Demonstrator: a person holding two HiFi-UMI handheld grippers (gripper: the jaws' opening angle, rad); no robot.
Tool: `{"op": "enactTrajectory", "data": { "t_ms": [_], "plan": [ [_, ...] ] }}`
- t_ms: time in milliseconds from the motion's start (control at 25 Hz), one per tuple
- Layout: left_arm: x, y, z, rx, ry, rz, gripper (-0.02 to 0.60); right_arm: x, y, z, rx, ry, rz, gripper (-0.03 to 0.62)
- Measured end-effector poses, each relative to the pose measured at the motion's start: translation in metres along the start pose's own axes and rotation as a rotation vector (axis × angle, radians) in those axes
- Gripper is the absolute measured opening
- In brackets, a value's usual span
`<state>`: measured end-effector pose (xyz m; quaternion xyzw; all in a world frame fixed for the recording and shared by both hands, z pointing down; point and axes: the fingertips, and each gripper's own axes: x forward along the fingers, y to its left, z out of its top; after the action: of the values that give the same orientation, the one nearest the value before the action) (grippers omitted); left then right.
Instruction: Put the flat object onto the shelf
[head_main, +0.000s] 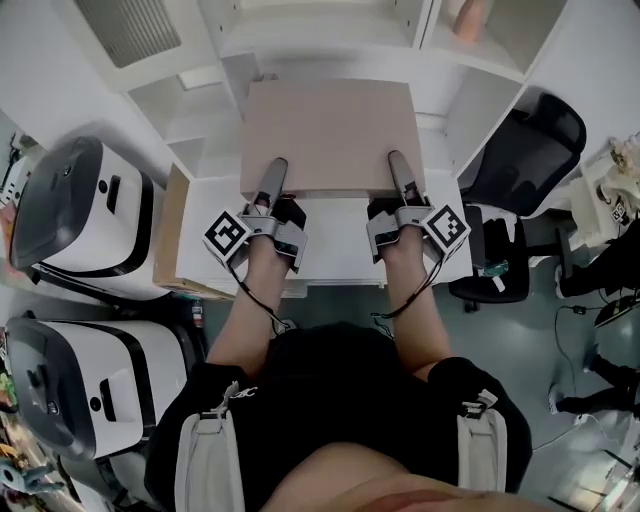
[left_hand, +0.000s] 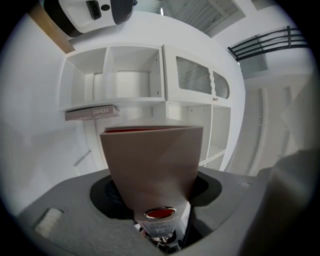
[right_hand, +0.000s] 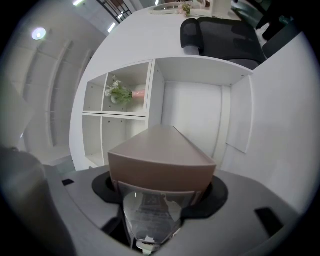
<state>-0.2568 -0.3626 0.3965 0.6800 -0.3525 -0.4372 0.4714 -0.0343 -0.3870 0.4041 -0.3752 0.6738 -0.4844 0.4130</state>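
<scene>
A flat tan box (head_main: 328, 135) is held level between both grippers in front of a white shelf unit (head_main: 300, 35). My left gripper (head_main: 273, 176) is shut on the box's near left edge, and my right gripper (head_main: 398, 170) is shut on its near right edge. In the left gripper view the box (left_hand: 152, 160) fills the space between the jaws, with open shelf compartments (left_hand: 117, 77) behind it. The right gripper view has the box (right_hand: 160, 157) clamped the same way, facing a large empty compartment (right_hand: 195, 115).
Two white and black machines (head_main: 85, 215) (head_main: 70, 390) stand at the left beside a cardboard sheet (head_main: 170, 235). A black office chair (head_main: 525, 150) is at the right. A thin labelled box (left_hand: 92, 112) lies on one shelf. Flowers (right_hand: 120, 91) occupy another compartment.
</scene>
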Motion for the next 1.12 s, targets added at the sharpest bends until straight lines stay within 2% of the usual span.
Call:
{"op": "enactTrajectory", "data": {
  "t_ms": [200,400,560,1120],
  "plan": [
    [0.0,-0.001,0.022,-0.006,0.035,0.012,0.281,0.01,0.011,-0.017,-0.011,-0.019,-0.006,0.291],
    [0.0,-0.005,0.026,-0.013,0.063,0.015,0.281,0.011,0.018,-0.02,-0.022,-0.036,0.01,0.291],
    [0.002,-0.008,0.03,0.02,0.055,-0.01,0.281,0.014,0.023,-0.02,-0.037,-0.027,0.015,0.291],
    [0.009,-0.046,0.029,0.036,0.032,-0.073,0.281,0.021,0.058,-0.01,-0.07,-0.004,0.08,0.292]
  ]
}}
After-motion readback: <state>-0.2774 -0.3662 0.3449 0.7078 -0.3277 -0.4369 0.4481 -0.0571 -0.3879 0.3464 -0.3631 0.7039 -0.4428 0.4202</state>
